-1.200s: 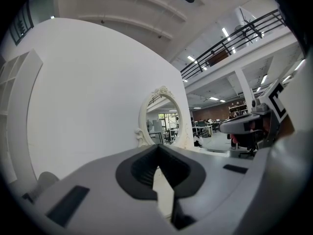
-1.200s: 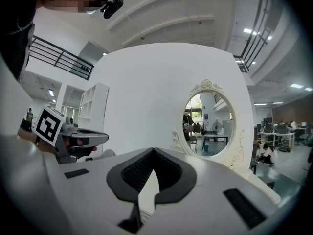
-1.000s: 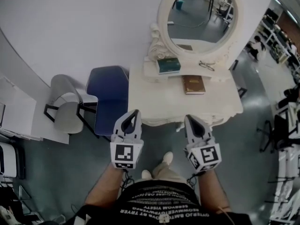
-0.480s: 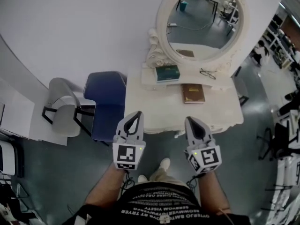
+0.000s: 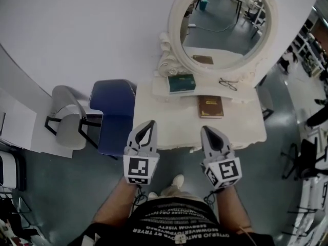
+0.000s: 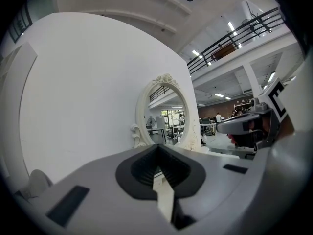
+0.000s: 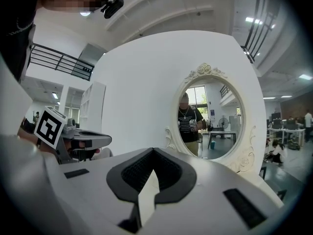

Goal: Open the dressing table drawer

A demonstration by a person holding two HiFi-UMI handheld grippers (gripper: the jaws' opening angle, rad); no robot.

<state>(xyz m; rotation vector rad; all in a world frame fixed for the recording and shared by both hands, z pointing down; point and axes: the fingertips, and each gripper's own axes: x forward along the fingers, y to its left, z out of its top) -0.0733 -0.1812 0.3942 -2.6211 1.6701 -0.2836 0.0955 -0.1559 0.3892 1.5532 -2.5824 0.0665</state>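
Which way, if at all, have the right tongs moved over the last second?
Yes. The right tongs have moved forward, toward the dressing table: the gap to the brown book lying on it has narrowed.

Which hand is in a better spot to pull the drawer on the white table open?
Probably the right. The right tongs sit before the front middle of the dressing table; the left tongs sit at its left corner, by the blue chair. Both are shut.
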